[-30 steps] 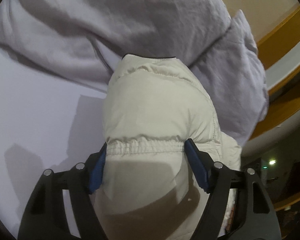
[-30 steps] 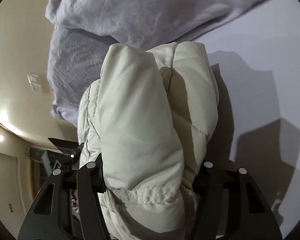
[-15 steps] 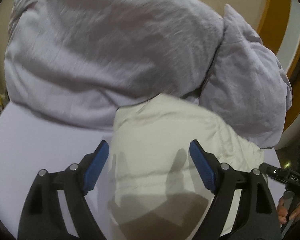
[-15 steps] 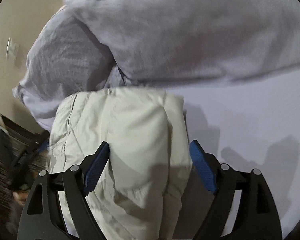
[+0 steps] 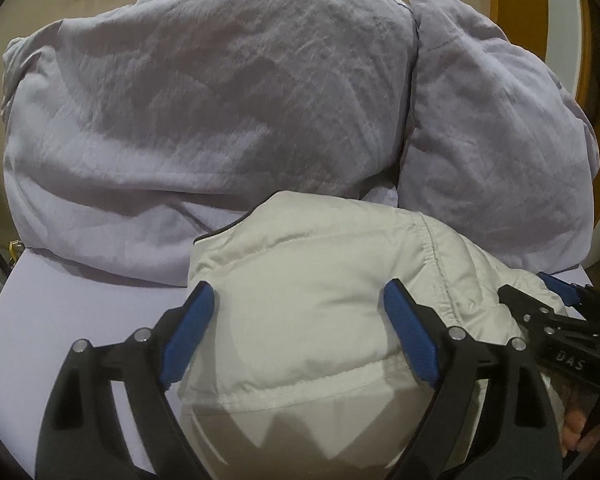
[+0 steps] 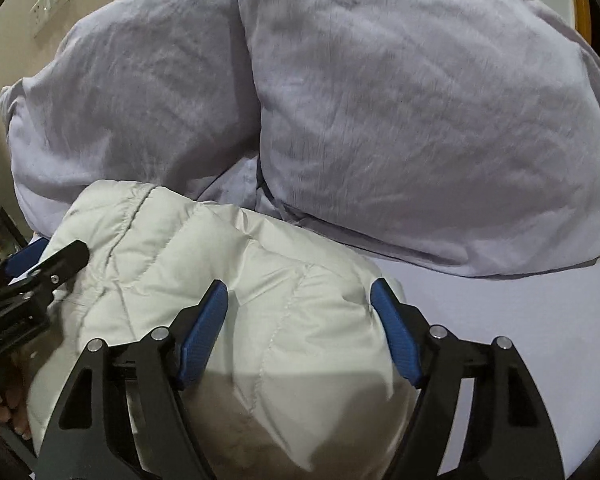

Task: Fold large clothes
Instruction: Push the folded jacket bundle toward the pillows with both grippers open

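Because the cream puffer jacket (image 5: pixel 320 288) is quilted and air-filled, I judge it light, soft and springy, with a slick shell that may slide and let the bundle puff open. Stitched seams or the elastic hem look like the best places to pinch, since loose padding would squash away.

It lies folded into a compact bundle on the lavender bed sheet (image 5: pixel 80 320), near the head of the bed, its far end touching 2 lavender pillows (image 5: pixel 220 100).

From the left wrist view, the left hand-held gripper (image 5: pixel 296 328) straddles the bundle with jaws wide and opening; the blue pads (image 5: pixel 186 332) flank the fabric and do not seem to press it. From the right wrist view, the right hand-held gripper (image 6: pixel 300 328) also straddles the bundle's other side, jaws fairly wide but closing, padding bulging between them; no firm pinch shows. Each hand-held gripper appears at the edge of the other's view, so both sit just beside each other over the jacket.
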Motion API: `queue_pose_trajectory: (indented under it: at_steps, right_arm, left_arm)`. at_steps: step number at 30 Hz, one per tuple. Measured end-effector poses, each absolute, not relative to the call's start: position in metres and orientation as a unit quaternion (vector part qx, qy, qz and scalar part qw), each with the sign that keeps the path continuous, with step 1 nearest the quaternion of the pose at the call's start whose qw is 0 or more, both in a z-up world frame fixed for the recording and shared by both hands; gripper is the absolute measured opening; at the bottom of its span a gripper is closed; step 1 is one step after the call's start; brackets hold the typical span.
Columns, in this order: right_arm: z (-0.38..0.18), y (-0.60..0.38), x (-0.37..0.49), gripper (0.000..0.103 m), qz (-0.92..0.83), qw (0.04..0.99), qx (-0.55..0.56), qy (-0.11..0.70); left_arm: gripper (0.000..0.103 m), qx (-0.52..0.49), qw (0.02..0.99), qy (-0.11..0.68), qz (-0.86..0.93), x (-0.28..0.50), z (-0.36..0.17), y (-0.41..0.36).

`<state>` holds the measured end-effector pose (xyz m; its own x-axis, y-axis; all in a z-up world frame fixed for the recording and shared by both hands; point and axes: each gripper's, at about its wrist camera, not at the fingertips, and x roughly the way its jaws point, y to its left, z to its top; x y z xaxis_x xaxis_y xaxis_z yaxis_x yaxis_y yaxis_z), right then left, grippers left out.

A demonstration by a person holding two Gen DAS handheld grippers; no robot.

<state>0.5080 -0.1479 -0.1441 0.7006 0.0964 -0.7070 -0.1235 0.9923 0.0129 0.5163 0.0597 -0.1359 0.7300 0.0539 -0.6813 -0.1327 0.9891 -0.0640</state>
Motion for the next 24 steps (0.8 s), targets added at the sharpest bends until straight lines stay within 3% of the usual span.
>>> queue_pose_trajectory:
  at_steps: [24]
  right_arm:
    - [-0.183,-0.147,0.516,0.077,0.050,0.929,-0.007,0.366]
  left_arm:
    - [0.093,-0.059,0.933,0.352,0.047,0.525,-0.162,0.055]
